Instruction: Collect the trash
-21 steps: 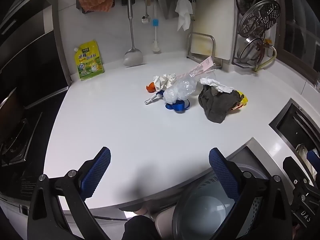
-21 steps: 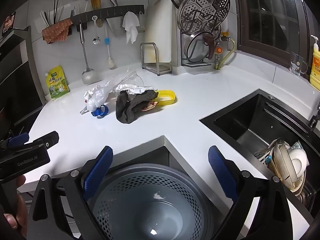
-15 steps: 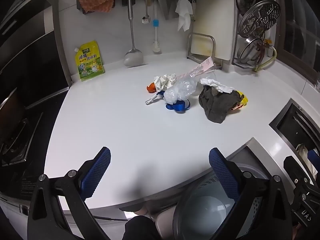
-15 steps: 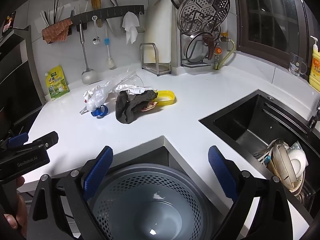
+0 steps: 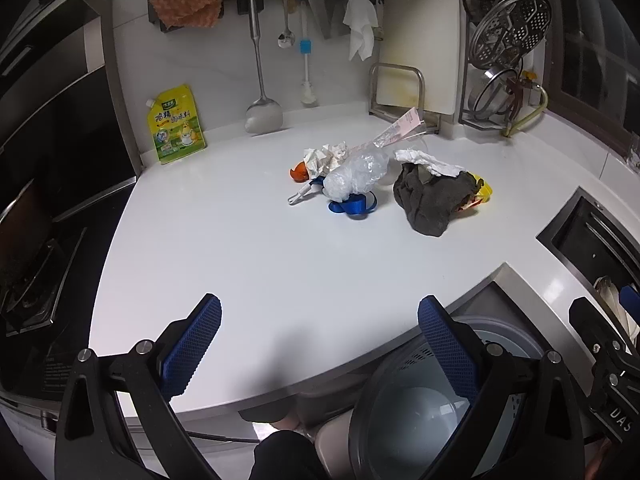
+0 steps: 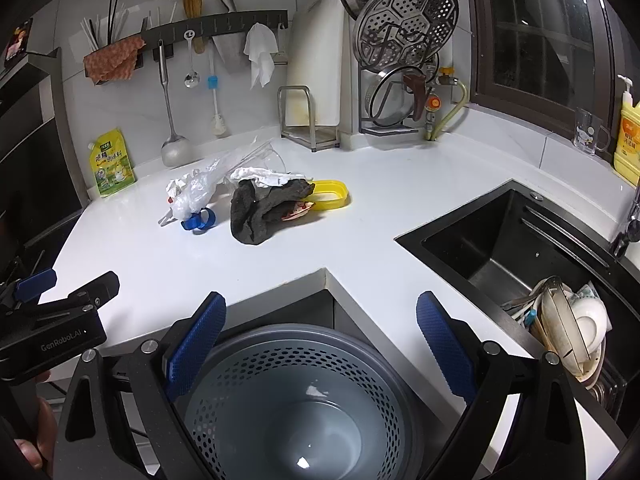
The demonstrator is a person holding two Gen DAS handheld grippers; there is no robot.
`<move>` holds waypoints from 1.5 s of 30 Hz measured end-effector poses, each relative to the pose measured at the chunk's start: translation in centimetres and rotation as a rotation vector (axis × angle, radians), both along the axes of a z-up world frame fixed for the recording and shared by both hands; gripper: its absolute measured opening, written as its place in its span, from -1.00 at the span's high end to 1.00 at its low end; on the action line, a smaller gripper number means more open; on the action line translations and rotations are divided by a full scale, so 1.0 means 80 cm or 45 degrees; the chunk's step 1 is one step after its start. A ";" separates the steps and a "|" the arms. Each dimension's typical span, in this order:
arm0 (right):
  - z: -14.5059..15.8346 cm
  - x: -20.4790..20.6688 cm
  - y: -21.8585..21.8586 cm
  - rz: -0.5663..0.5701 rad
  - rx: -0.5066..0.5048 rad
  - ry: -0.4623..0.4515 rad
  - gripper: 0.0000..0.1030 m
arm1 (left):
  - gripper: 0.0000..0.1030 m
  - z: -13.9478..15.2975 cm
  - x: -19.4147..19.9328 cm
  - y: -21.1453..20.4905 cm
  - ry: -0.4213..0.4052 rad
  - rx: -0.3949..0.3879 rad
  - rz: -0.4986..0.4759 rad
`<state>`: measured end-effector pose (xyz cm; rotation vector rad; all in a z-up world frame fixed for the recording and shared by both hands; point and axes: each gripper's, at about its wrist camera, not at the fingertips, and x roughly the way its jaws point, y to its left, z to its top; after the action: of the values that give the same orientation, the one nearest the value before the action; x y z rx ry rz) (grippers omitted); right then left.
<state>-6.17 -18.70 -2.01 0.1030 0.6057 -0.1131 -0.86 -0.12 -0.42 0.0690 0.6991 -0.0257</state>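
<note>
A heap of trash lies mid-counter: a crumpled clear plastic bag (image 5: 356, 176) over blue ribbon (image 5: 352, 205), crumpled white paper (image 5: 326, 156) by an orange piece (image 5: 298, 172), a dark grey rag (image 5: 432, 200) with white tissue (image 5: 424, 160) on it, and a yellow lid (image 6: 330, 194). The rag (image 6: 264, 210) and bag (image 6: 196, 192) also show in the right wrist view. My left gripper (image 5: 320, 344) is open and empty above the counter's front edge. My right gripper (image 6: 318, 344) is open and empty above a grey perforated bin (image 6: 224, 412), well short of the trash.
A yellow seasoning pouch (image 5: 176, 128) leans on the back wall under hanging utensils (image 5: 260, 60). A cutting-board stand (image 5: 396, 88) and pot-lid rack (image 6: 400, 80) stand at the back. A black sink (image 6: 500, 248) with dishes (image 6: 568, 324) is on the right, a stove (image 5: 28, 280) on the left.
</note>
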 end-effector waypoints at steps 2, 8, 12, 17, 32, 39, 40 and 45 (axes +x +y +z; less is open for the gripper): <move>-0.001 0.000 0.001 0.003 -0.003 0.005 -0.78 | -0.88 0.000 -0.002 0.001 -0.003 -0.002 -0.001; 0.001 -0.007 0.012 -0.003 -0.018 0.000 -0.78 | -0.88 0.001 -0.007 0.002 -0.009 -0.007 0.000; -0.002 -0.008 0.011 -0.005 -0.018 -0.008 -0.78 | -0.88 0.000 -0.010 0.004 -0.011 -0.014 0.000; -0.002 -0.016 0.016 -0.005 -0.022 -0.014 -0.78 | -0.88 -0.002 -0.014 0.005 -0.004 -0.016 -0.005; 0.002 -0.032 0.013 -0.013 -0.024 -0.025 -0.78 | -0.88 -0.003 -0.029 0.005 -0.014 -0.023 -0.013; 0.002 -0.037 0.010 -0.019 -0.029 -0.027 -0.78 | -0.88 -0.005 -0.031 0.004 -0.015 -0.027 -0.018; 0.002 -0.038 0.009 -0.020 -0.029 -0.027 -0.78 | -0.88 -0.006 -0.031 0.004 -0.014 -0.026 -0.019; 0.001 -0.037 0.007 -0.026 -0.026 -0.029 -0.78 | -0.88 -0.006 -0.031 0.004 -0.014 -0.024 -0.018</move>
<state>-9.12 -18.17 -1.93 0.0904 0.5808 -0.1378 -3.33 0.21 -0.90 0.0560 0.6870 -0.0454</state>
